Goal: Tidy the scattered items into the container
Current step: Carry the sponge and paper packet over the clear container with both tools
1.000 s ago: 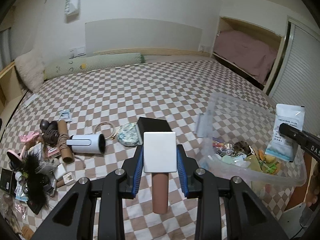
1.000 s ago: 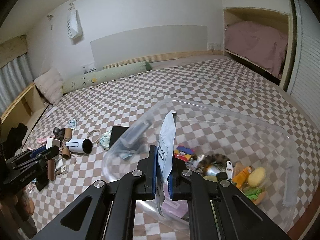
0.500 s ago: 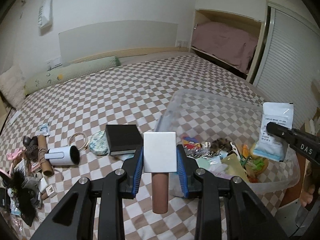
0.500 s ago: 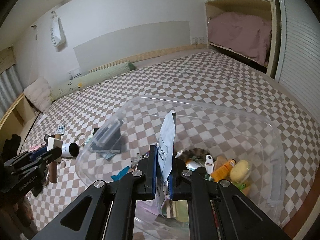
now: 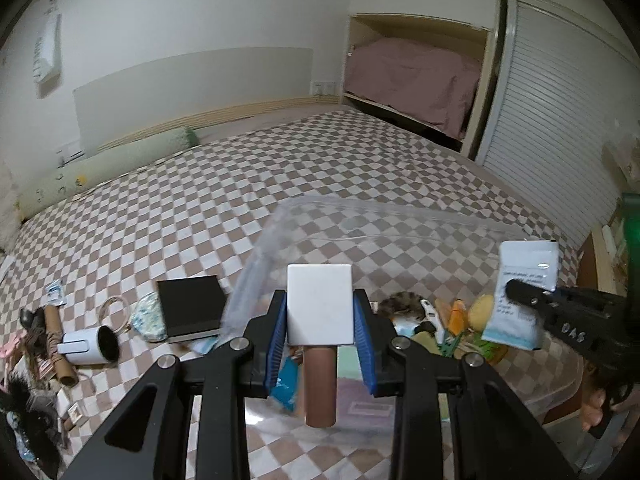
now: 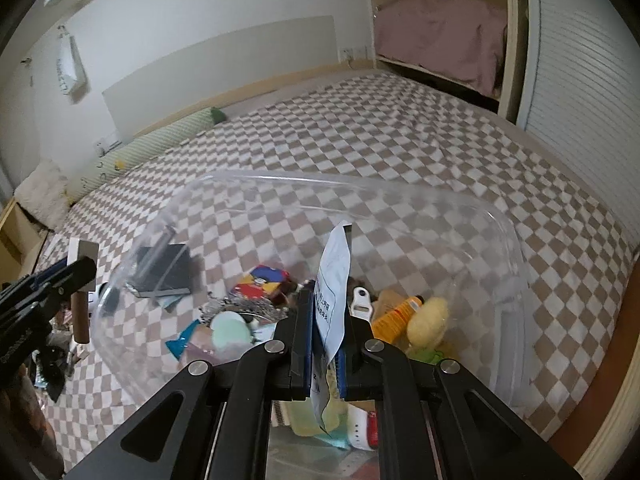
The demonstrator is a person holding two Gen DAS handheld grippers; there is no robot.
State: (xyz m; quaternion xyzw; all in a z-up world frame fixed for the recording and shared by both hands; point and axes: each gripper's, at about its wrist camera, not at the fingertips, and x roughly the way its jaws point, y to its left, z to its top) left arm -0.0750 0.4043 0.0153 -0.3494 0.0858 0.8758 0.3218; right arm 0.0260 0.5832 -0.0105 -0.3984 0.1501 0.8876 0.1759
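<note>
My left gripper [image 5: 320, 312] is shut on a white block with a brown handle [image 5: 319, 308], held above the near left rim of the clear plastic bin [image 5: 360, 216]. My right gripper [image 6: 328, 320] is shut on a flat white packet [image 6: 334, 280] and holds it upright over the bin [image 6: 508, 232]. The packet [image 5: 522, 300] and right gripper also show at the right in the left wrist view. The bin holds several small items, among them a yellow sponge [image 6: 428, 320] and an orange tube [image 6: 396, 314].
The bin sits on a checkered bed. Left of it lie a black notebook [image 5: 192, 308], a patterned pouch [image 5: 146, 318], a white cup on its side [image 5: 88, 346], a cardboard tube [image 5: 56, 344] and a heap of small clutter at the bed's left edge [image 5: 28, 408].
Both grippers have swung right and toward the bin with their loads. The left gripper's block has gone from over the bed to the bin's near rim; the packet now hangs over the bin's contents.
</note>
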